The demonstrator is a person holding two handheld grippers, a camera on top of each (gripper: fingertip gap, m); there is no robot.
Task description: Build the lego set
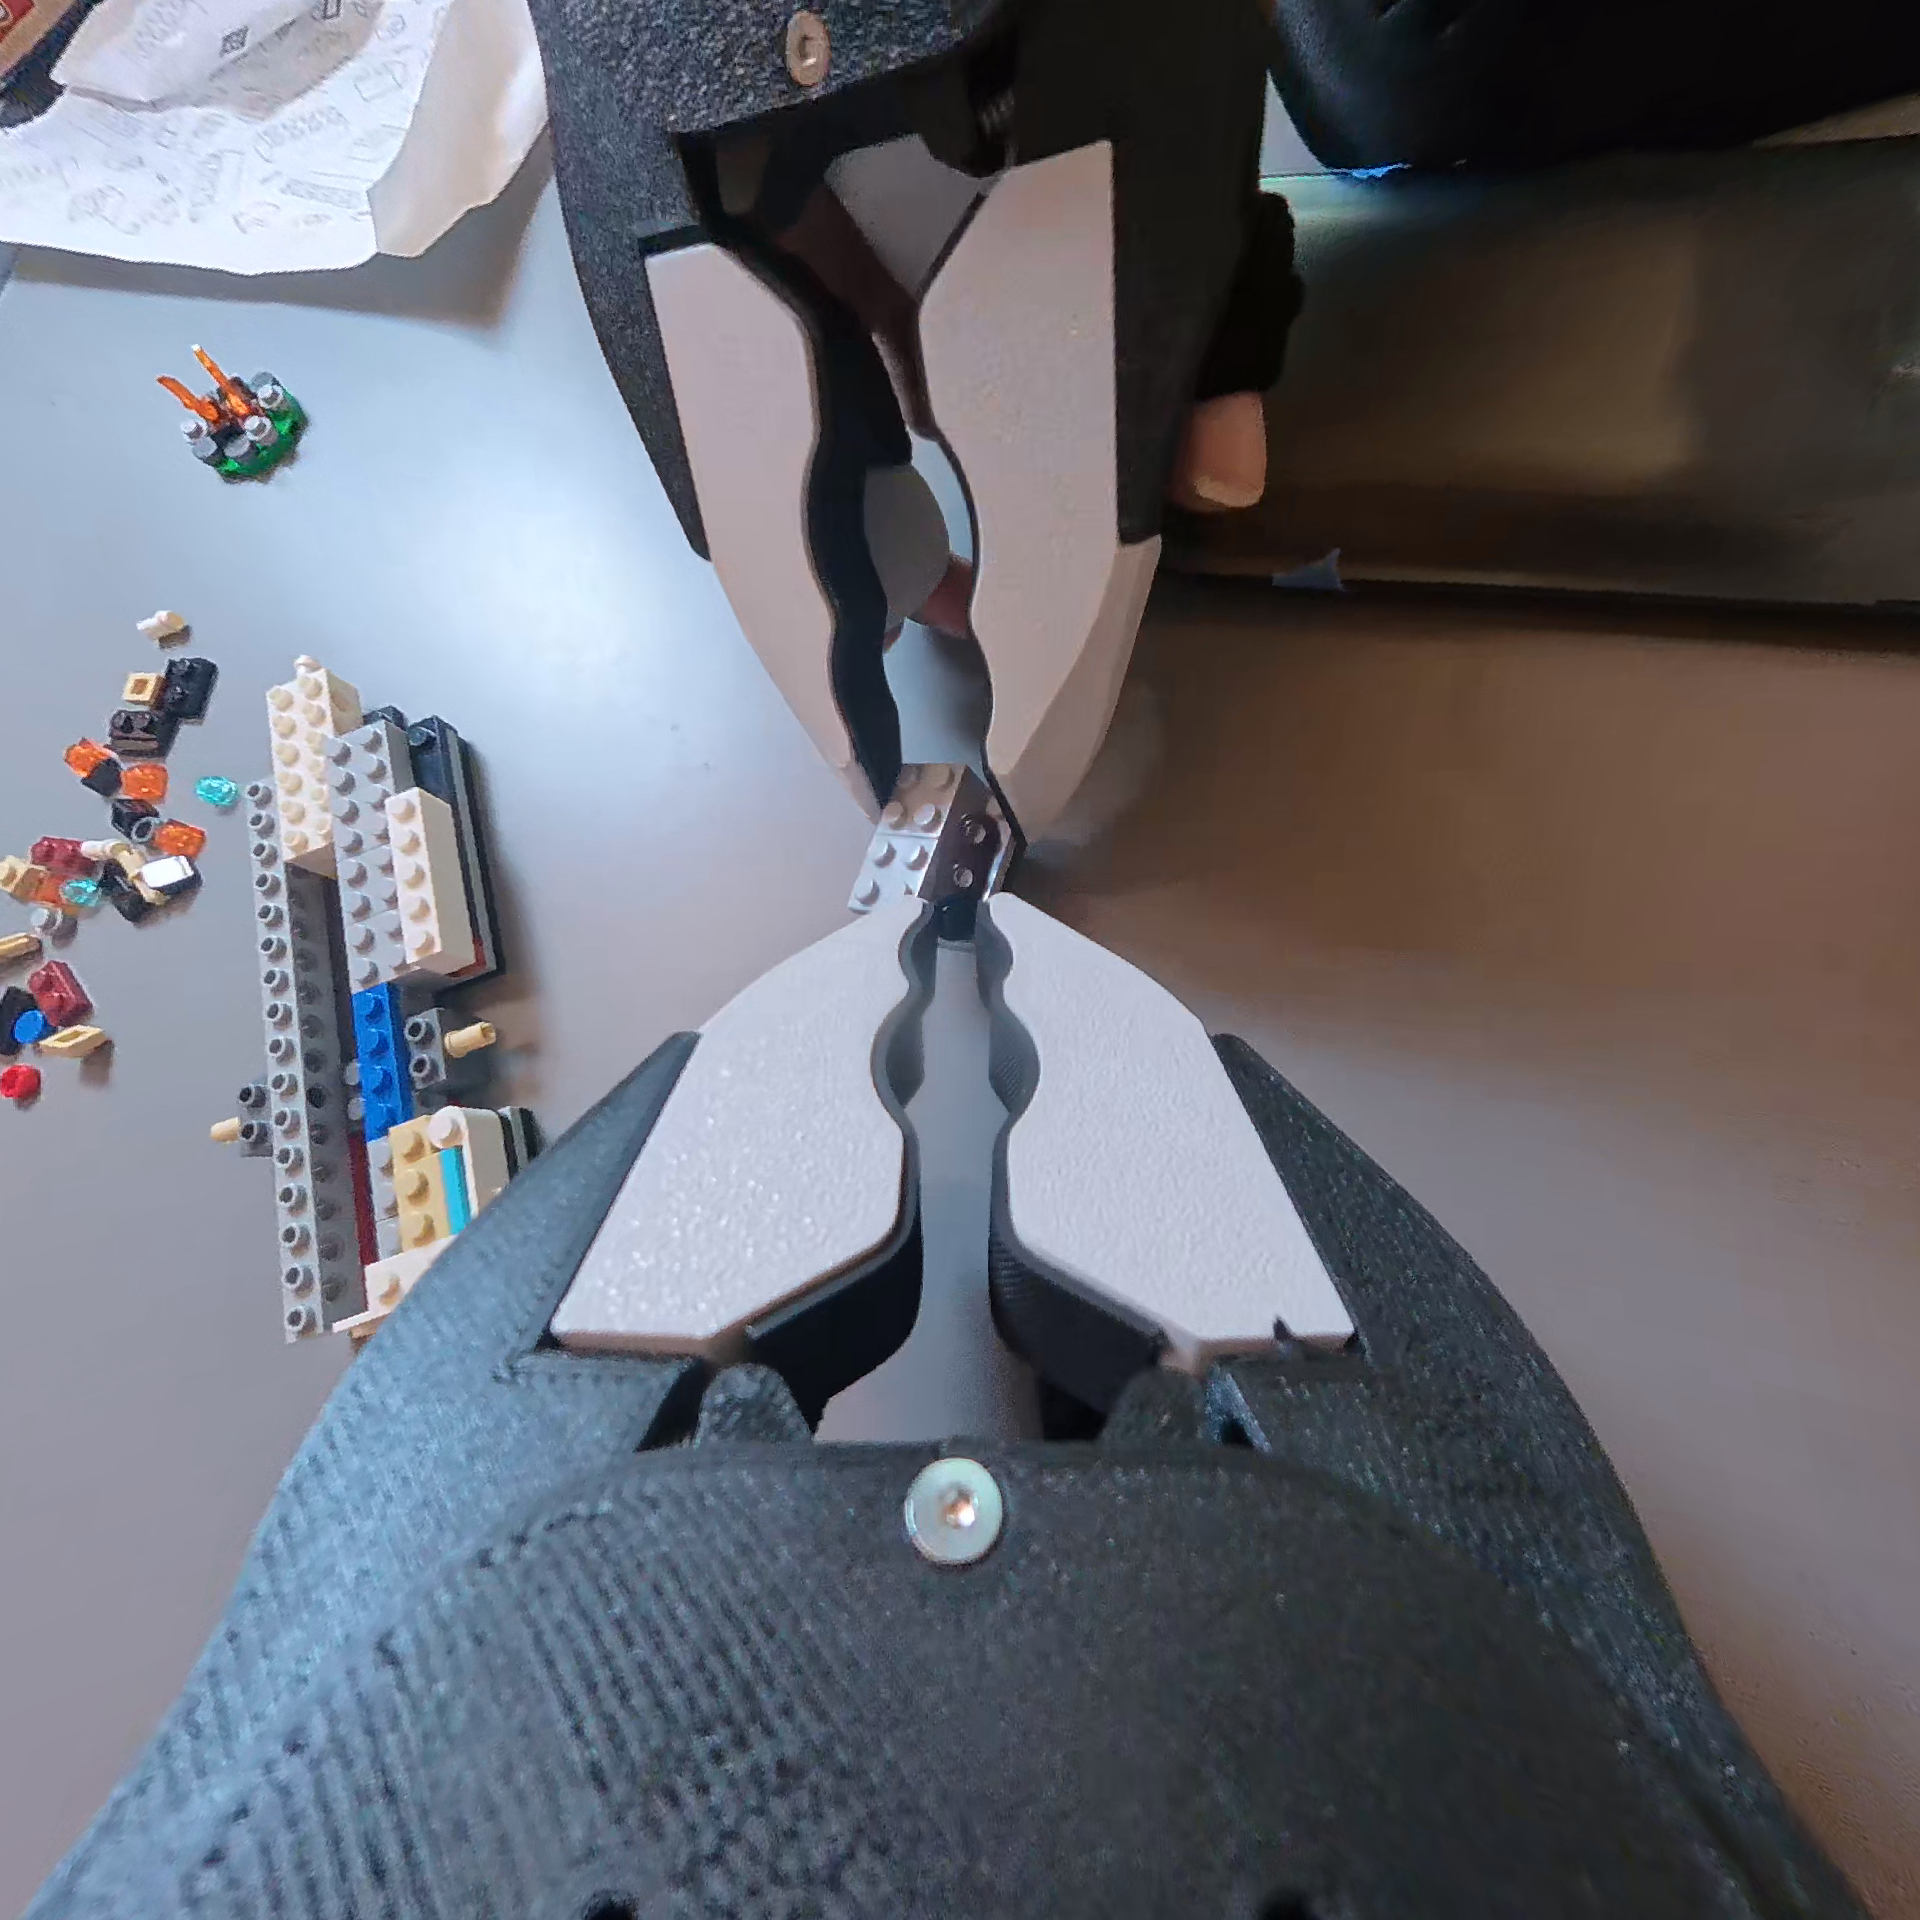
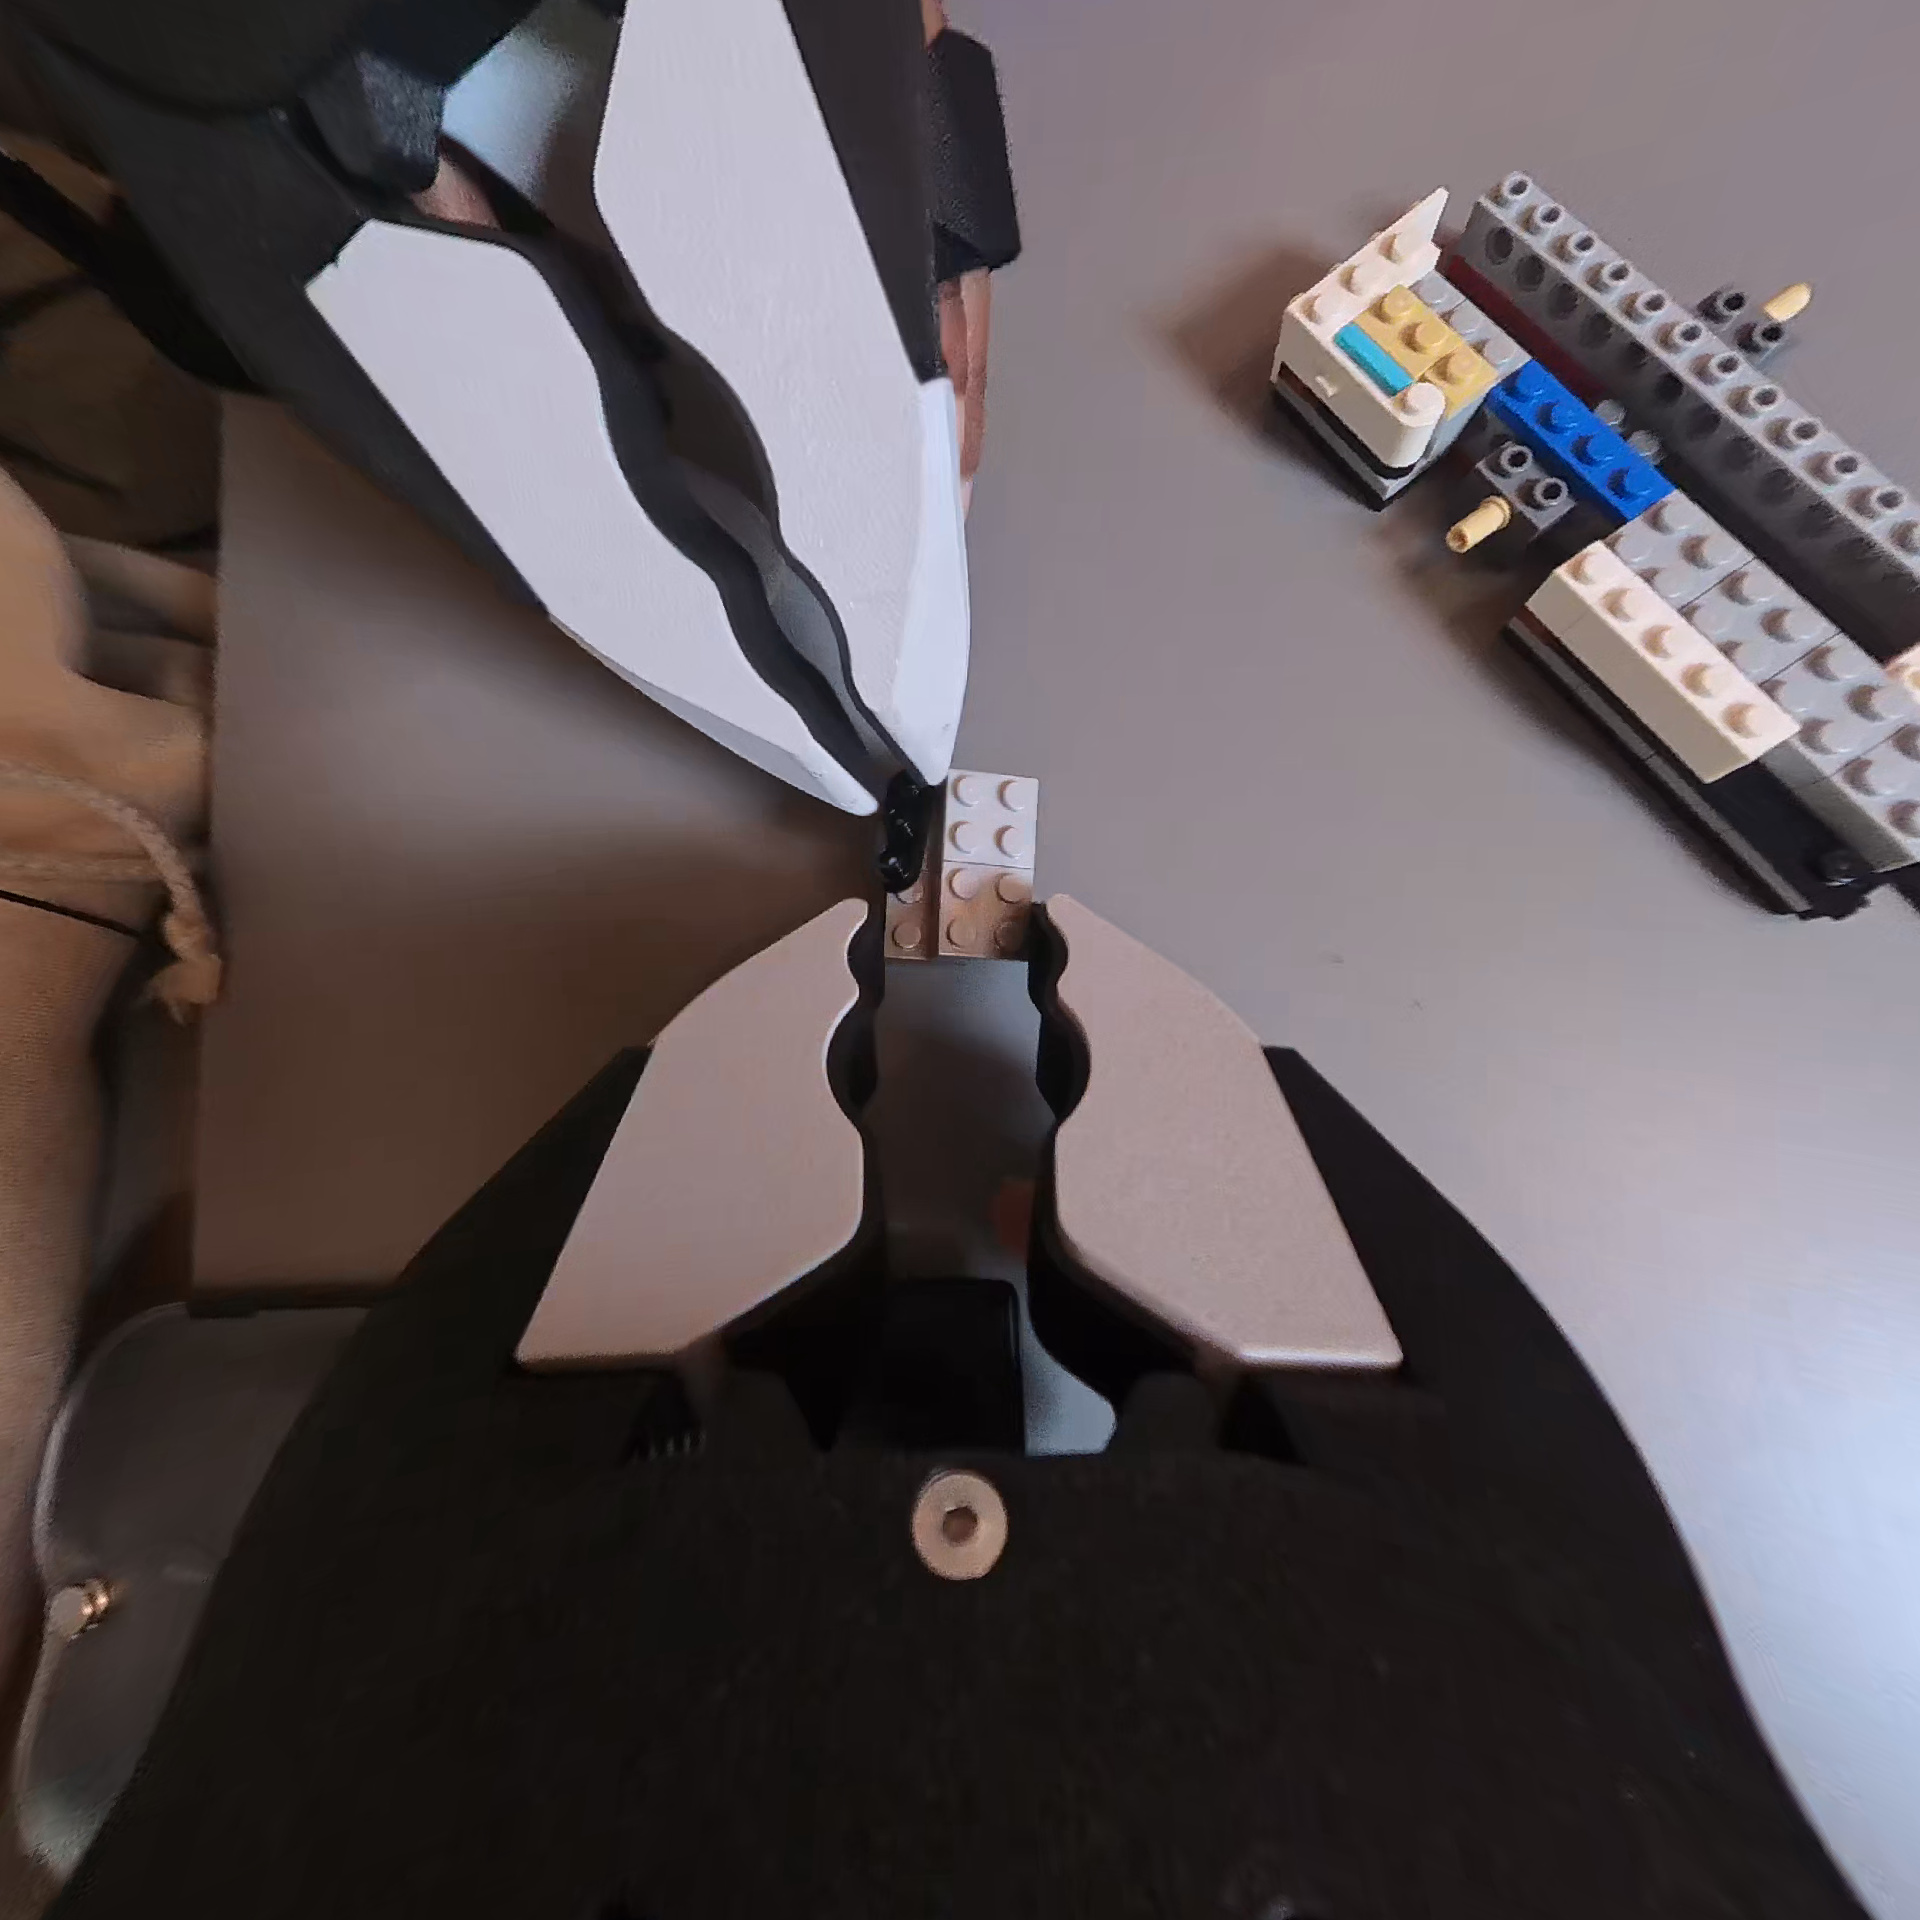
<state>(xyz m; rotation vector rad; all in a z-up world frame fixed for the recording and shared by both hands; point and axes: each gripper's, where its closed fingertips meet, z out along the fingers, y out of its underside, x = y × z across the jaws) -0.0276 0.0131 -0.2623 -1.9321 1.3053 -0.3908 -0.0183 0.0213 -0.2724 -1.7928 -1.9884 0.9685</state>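
My right gripper point(image 2: 956, 920) is shut on a small grey studded brick block point(image 2: 987, 862) and holds it above the table. In the left wrist view it comes down from the top point(image 1: 935, 790) with the block point(image 1: 920, 842) at its tips. My left gripper point(image 1: 951, 912) is shut on a small black piece point(image 1: 951, 923) and presses it against the block's side. In the right wrist view it enters from the upper left point(image 2: 899, 800), with the black piece point(image 2: 902, 844) touching the block's left edge. The long grey, white and blue build point(image 1: 343, 987) point(image 2: 1662, 499) lies on the table.
Several loose small pieces point(image 1: 94, 831) lie left of the build. A green round piece with orange flames point(image 1: 234, 416) sits farther back. Printed paper sheets point(image 1: 208, 135) lie at the far left. A beige drawstring bag point(image 2: 94, 831) hangs past the table edge. The grippers are tip to tip, or close to it.
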